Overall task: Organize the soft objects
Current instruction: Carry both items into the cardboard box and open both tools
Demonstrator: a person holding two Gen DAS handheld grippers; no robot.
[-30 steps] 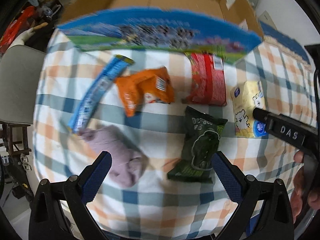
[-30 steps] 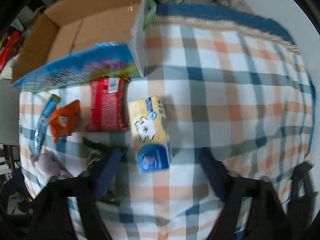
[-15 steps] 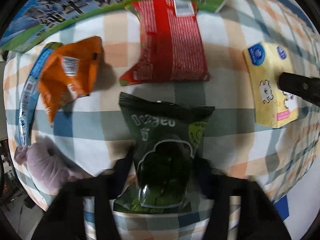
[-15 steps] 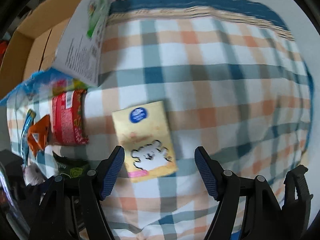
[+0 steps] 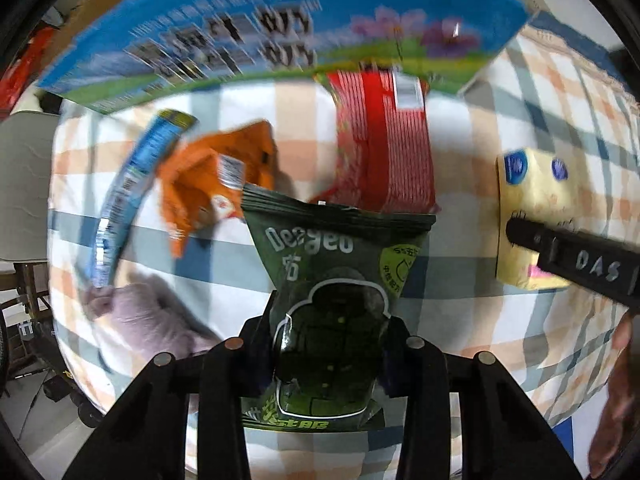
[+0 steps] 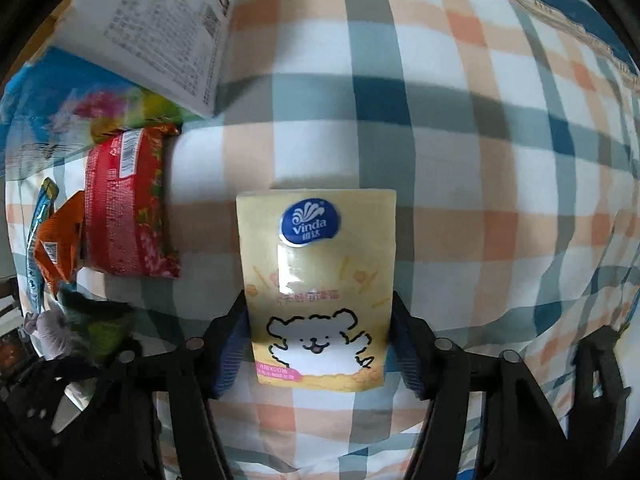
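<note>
Left gripper [image 5: 330, 354] jaws closing, pads pinching the lower half of dark green snack bag [image 5: 334, 280]; bag sits between the fingers, crimped top edge pointing away from the camera. Reads "Deegeo", plus a yellow-green round badge, too small to read. Just beyond it: red packet [image 5: 382, 140] with barcode, orange pouch [image 5: 212, 176] touching the green bag's top left corner, blue stick pack [image 5: 128, 188] further left, purple plush [image 5: 148, 316] beside left finger. Cardboard box [image 5: 280, 28] with blue printed flap at the far edge, text blurred. All on plaid tablecloth [image 5: 460, 320].

Right gripper [image 6: 320, 344] jaws closing, fingers flanking the lower part of yellow tissue pack [image 6: 316, 272], blue pads at both side edges; whether they actually press, cannot tell. Pack lies flat, "Vinda" blue logo at far end, white cartoon dog between the jaws. Open cloth to the right; red packet well left of it. In the left view the right gripper's black finger, marked "DAS", covers the pack's near part.
</note>
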